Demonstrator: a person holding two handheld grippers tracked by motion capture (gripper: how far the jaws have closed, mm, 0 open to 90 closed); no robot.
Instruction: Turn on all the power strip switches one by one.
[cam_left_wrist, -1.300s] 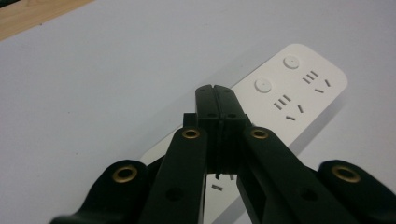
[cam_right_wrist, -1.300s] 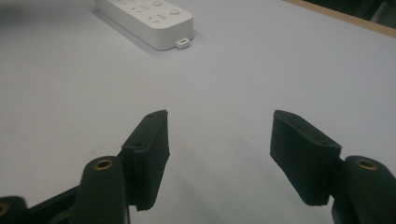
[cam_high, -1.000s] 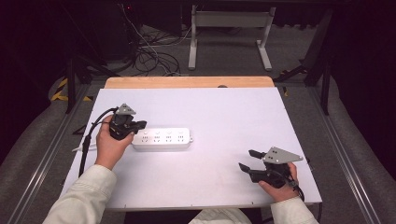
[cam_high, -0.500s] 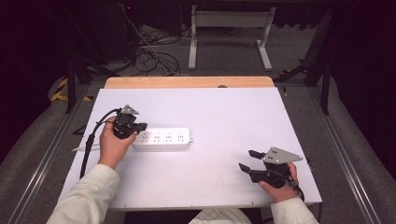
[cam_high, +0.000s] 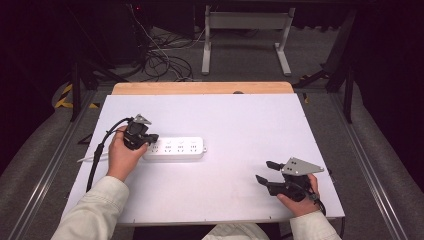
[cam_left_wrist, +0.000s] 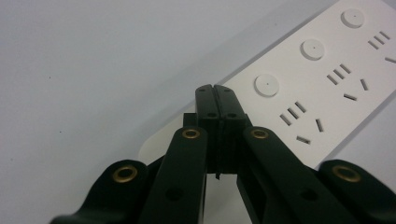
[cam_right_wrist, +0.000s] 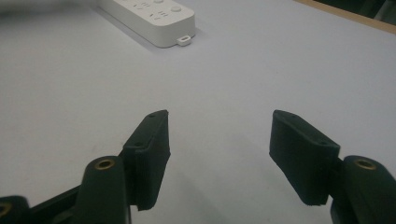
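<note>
A white power strip (cam_high: 175, 148) lies flat on the white table (cam_high: 235, 120), left of centre. My left gripper (cam_high: 151, 139) hangs over the strip's left end, jaws shut with nothing between them. In the left gripper view the closed tips (cam_left_wrist: 216, 91) sit just above the strip (cam_left_wrist: 322, 79), beside its round buttons and sockets. My right gripper (cam_high: 264, 171) rests low near the table's front right, jaws open and empty. The right gripper view has its two pads (cam_right_wrist: 152, 140) wide apart over bare table, with the strip's end (cam_right_wrist: 154, 18) far ahead at the top.
A black cable (cam_high: 102, 145) trails from the left gripper along the table's left side. A wooden strip (cam_high: 200, 88) borders the far edge. Beyond it, a metal stand (cam_high: 245, 30) and tangled cables (cam_high: 165, 60) lie on the dark floor.
The left hand has shifted slightly over the strip's left end. The right hand and gripper have stayed put.
</note>
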